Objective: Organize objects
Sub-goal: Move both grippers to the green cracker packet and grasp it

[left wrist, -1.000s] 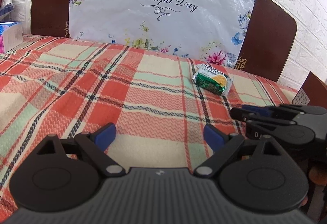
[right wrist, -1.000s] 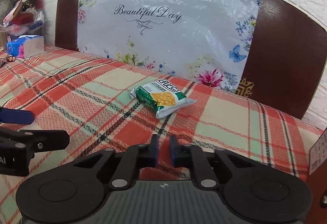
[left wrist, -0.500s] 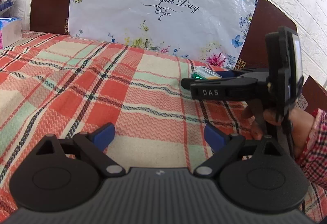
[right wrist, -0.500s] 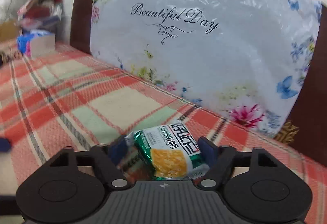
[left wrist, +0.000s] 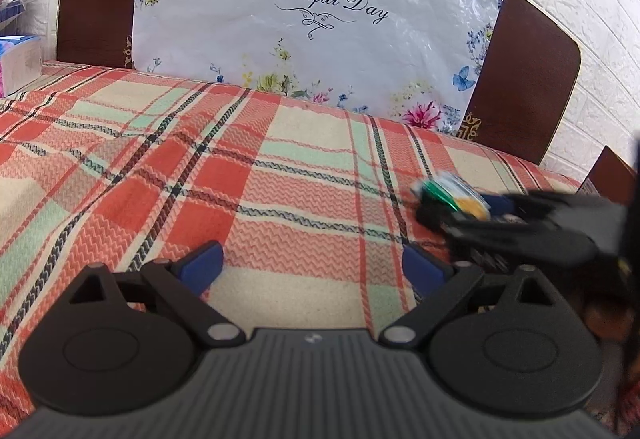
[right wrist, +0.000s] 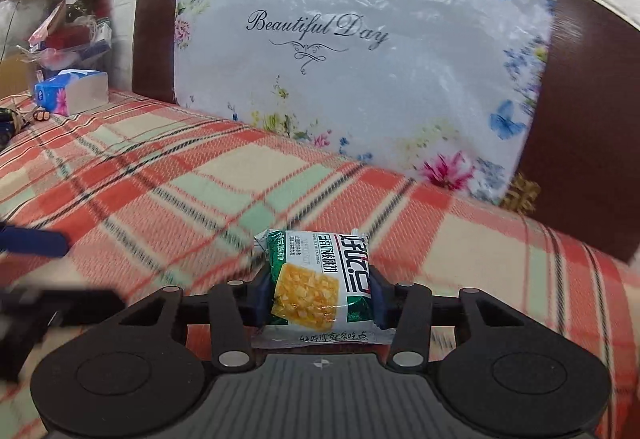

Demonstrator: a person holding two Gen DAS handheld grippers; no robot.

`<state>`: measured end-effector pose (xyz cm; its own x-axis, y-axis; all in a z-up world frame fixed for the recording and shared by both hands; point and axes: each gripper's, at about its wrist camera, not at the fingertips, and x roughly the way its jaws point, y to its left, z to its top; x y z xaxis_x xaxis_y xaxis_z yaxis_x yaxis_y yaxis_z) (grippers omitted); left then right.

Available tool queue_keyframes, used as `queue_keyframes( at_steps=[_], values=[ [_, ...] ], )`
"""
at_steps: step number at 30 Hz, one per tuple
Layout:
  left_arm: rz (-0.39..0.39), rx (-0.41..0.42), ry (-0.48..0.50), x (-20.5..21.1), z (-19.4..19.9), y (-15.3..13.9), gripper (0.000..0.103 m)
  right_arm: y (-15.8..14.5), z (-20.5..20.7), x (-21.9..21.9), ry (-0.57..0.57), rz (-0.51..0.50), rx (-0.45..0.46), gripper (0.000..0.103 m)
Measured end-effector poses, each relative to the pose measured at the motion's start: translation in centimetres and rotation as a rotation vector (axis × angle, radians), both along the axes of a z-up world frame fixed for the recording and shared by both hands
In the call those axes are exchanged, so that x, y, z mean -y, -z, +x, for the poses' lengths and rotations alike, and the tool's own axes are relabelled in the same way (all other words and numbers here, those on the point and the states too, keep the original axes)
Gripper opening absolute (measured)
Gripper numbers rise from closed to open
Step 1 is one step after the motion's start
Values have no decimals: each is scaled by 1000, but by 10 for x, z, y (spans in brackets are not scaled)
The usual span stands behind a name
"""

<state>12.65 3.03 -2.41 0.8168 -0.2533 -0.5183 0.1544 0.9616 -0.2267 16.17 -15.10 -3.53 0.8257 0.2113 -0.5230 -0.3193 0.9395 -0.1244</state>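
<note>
While one dark wooden headboard stands against the white brick wall, one plastic-wrapped floral panel printed "Beautiful Day" is leaned on it, and one bed covered by a red, cream and green plaid blanket is spread below. One tissue pack is seen at the far left edge of the bed, with a blurred heap of clutter behind it that cannot be told apart.

Two grippers are counted. The left gripper is held low over the blanket, tilted downward, its blue-padded fingers set wide apart with only bare blanket between them. The right gripper is likewise angled downward, to the right of the left one and blurred in the left wrist view.

One snack packet, green and white with a yellow picture, is gripped between the right fingers, which are closing on its two sides; it is carried just over the blanket at the right side of the bed.
</note>
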Motion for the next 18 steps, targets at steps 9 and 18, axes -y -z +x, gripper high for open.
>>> queue_keyframes(
  at_steps=[9,18],
  values=[
    [87,-12,9,12,-1,-1,99,1,-134,51,174,41,-50,45],
    [203,-66,-6,46,-51,-4,100,2,-231,91,456,180,-62,84]
  ],
)
